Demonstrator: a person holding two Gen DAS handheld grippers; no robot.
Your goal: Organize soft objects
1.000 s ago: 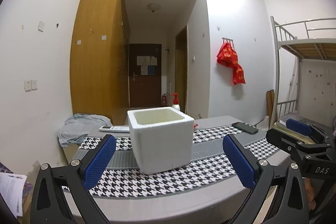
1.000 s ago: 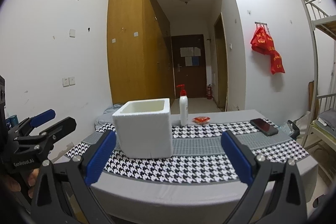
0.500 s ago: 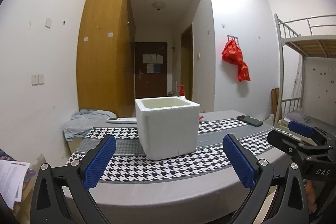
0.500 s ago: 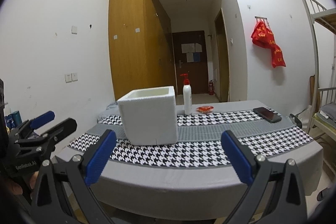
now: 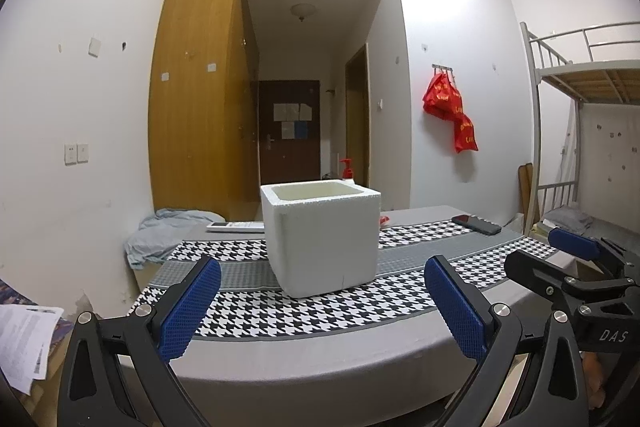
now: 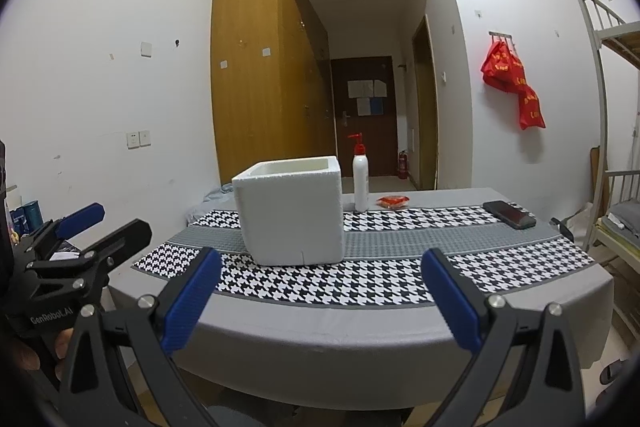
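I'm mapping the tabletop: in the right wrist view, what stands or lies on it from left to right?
White foam box → white pump bottle with red top → small orange packet → black phone.

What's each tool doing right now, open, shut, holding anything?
Left tool: open, empty, short of the white foam box.
Right tool: open, empty, also short of the box.

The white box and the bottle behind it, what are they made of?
The white box looks like foam, probably polystyrene: matte, with a pebbly beaded surface and thick walls. The bottle seems smooth plastic, slightly glossy white, with a red pump top.
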